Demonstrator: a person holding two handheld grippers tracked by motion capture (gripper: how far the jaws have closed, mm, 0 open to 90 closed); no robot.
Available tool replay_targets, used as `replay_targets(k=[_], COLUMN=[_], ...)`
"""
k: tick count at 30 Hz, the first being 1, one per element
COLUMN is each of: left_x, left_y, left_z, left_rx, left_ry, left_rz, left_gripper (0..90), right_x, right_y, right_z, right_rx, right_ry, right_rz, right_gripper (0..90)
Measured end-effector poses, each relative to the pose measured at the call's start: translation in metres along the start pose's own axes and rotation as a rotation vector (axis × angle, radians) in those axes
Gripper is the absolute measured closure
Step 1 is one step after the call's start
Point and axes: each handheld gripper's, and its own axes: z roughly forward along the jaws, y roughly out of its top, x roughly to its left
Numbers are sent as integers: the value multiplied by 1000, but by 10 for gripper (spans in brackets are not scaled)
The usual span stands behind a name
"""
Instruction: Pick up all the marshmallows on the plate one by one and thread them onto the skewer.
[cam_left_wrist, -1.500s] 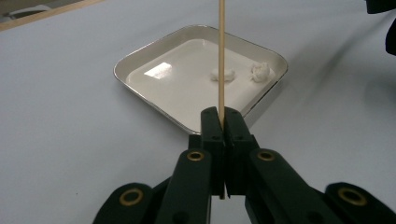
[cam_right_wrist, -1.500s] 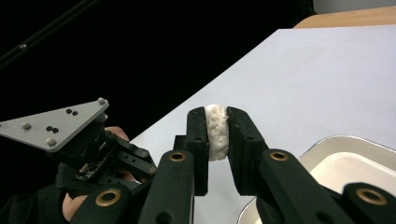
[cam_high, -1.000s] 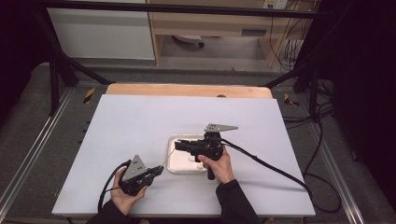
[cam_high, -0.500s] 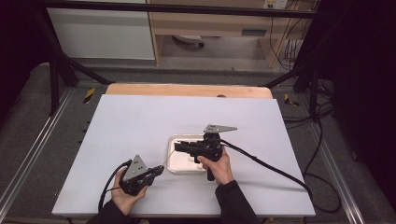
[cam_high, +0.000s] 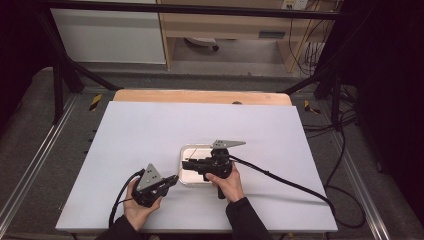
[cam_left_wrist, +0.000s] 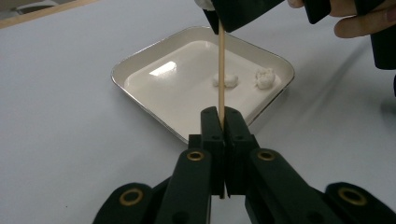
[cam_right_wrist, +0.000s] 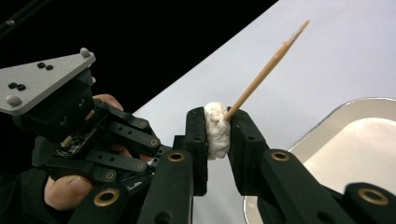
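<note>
My left gripper (cam_left_wrist: 222, 116) is shut on the lower end of a thin wooden skewer (cam_left_wrist: 221, 65), which stands upright before a white square tray (cam_left_wrist: 140, 60). Two white lumps (cam_left_wrist: 225, 80) lie in the tray's right half. My right gripper (cam_right_wrist: 217, 116) is shut on another white lump (cam_right_wrist: 215, 135), and the skewer (cam_right_wrist: 268, 67) runs through that lump, its pointed tip sticking out beyond it. In the high view the left gripper (cam_high: 171, 180) sits just left of the tray (cam_high: 192, 148), with the right gripper (cam_high: 186, 164) over the tray's left edge.
The white table top (cam_high: 150, 130) has open room to the left, right and back of the tray. A wooden strip (cam_high: 200, 96) lines the far edge. The right gripper's cable (cam_high: 280, 180) trails off to the right.
</note>
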Motion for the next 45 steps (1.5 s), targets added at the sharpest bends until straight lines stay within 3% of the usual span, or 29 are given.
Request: replay_targets(k=[7,14,17,23,26,29,36,41,45], left_x=[-3,-4,-3,2,5,8,13,14,15], left_y=[2,2,2,-1,-2,-4,-7,-8,-8], left_z=[5,7,6,1,-3,-6,-9,-9,-9], left_rx=[17,11,3,-2,-7,-5,9,16,19], left_ry=[19,10,12,13,15,17,20,16,12], left_rz=[-18,-23,-27,-51,-60,-67,-76,-80,-80], left_gripper=[887,885,886,885,885,885,885,885,885], right_x=[0,2,3,9,9,6,-10,-23,-30], right_y=[-10,-14,-13,1,6,9,6,-1,-7], right_z=[7,9,7,-10,-19,-26,-33,-28,-21], right_rx=[42,58,58,39,45,55,142,188,228], right_ry=[1,-7,-22,-144,-230,-284,-367,-388,-404], right_rz=[0,-9,-17,-131,-180,-211,-245,-224,-235], right_gripper=[785,773,682,350,216,144,70,85,126])
